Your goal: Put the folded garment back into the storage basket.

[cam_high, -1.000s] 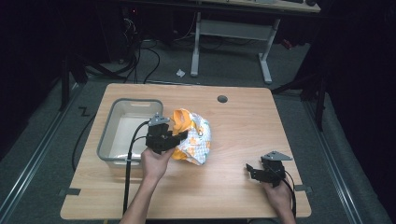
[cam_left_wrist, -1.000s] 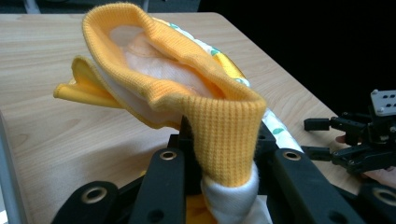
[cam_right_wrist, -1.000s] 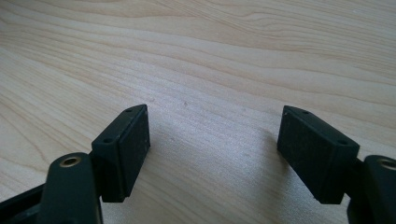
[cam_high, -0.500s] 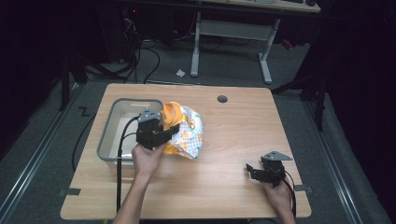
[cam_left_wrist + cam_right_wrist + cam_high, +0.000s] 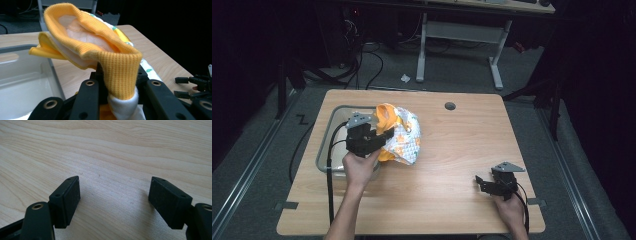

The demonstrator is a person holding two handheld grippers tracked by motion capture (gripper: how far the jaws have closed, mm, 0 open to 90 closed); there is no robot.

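Left tool [image 5: 379, 136] is clamping a bunched piece of a small garment [image 5: 399, 135], orange ribbed knit with white fabric printed in orange and green. In the left gripper view the ribbed orange band [image 5: 120, 72] is passing down between the two black jaws, with white fabric squeezed out just below it. The garment is hanging partly lifted, its orange edge sitting over the right rim of the clear plastic bin [image 5: 326, 150] and the rest draping onto the tabletop [image 5: 452, 150] just right of the bin. It is probably a baby bodysuit or shirt, though the folds are hiding its cut. The bin is sitting near the tabletop's left edge, toward the far left corner. The person's left hand [image 5: 359, 167] is gripping the tool from the near side.

Right tool [image 5: 484, 182] is resting low near the tabletop's near right corner, well apart from the garment. Its jaws are standing wide apart with bare wood grain [image 5: 112, 157] between them, gripping nothing.
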